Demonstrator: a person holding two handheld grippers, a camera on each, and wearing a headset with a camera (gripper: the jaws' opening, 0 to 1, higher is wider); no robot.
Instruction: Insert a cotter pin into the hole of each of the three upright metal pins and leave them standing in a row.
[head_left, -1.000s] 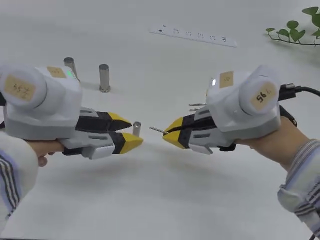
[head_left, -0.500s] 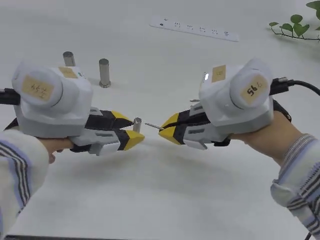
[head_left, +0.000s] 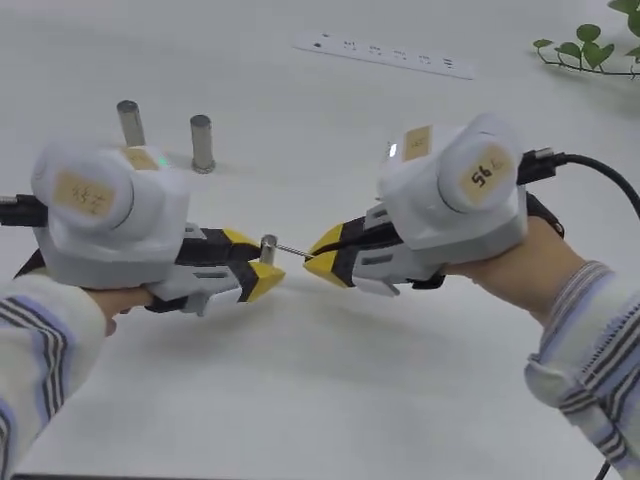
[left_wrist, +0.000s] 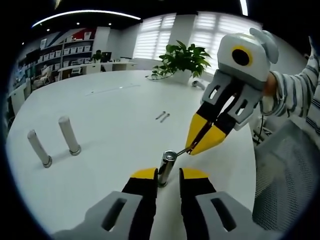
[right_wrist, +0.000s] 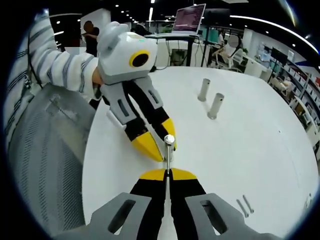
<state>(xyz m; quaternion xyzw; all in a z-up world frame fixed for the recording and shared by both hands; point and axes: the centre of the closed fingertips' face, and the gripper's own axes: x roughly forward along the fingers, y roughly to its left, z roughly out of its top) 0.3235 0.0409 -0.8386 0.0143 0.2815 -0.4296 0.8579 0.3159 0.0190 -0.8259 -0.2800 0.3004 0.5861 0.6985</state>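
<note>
Workbench scene, seen from beside the person. The left claw (head_left: 255, 262) (left_wrist: 169, 175) lies low over the white bench (head_left: 400, 380), held in a hand with a striped sleeve. Its jaws are a narrow way apart, and one upright metal pin (head_left: 268, 248) (left_wrist: 166, 167) (right_wrist: 169, 140) stands between their yellow tips. Whether the jaws actually press on it cannot be told. The right claw (head_left: 318, 255) (right_wrist: 168, 174) (left_wrist: 202, 140) faces it from the other side, its jaws closed tight on a thin cotter pin (head_left: 290, 250) (left_wrist: 182, 150) (right_wrist: 168, 160). The cotter pin sticks out forward, and its free end meets the metal pin just under the top. Whether it has entered the hole cannot be told.

Two further metal pins (head_left: 129, 122) (head_left: 202, 142) stand upright side by side on the bench, well apart from the claws on the left claw's side; they also show in the left gripper view (left_wrist: 39, 148) (left_wrist: 69, 135) and the right gripper view (right_wrist: 203, 89) (right_wrist: 216, 105). Two spare cotter pins (left_wrist: 163, 116) (right_wrist: 245, 206) lie flat on the bench, close together. At the far edge lie a white power strip (head_left: 385, 55) and a leafy plant (head_left: 590, 55) (left_wrist: 182, 57).
</note>
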